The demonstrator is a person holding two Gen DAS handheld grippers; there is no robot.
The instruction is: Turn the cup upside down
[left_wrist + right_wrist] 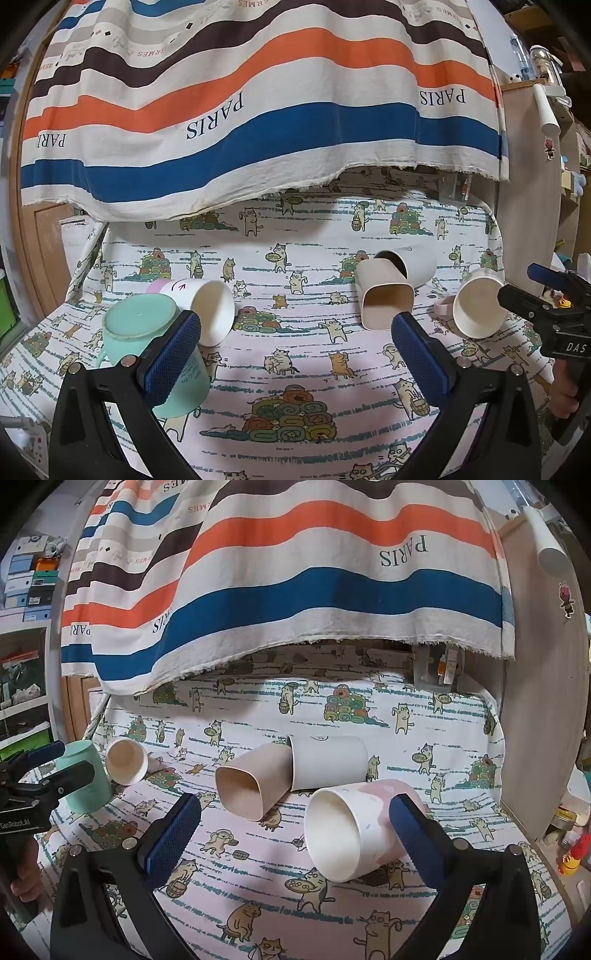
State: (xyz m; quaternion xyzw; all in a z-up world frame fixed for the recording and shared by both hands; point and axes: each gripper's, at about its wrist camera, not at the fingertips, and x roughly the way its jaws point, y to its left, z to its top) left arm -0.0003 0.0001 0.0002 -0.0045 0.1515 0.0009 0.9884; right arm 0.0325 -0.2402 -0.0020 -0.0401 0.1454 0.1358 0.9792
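Cat-print cloth point(280, 853) covers the table under everything. Left gripper point(295, 354) gapes wide, holding nothing; its left finger pad point(170, 354) lies against the mint cup point(147, 332), which stands bottom-up. Right gripper point(295, 834) is equally wide; the pink-and-white cup point(343, 834) lies on its side between the pads, just beside the right one. Contact is unclear.
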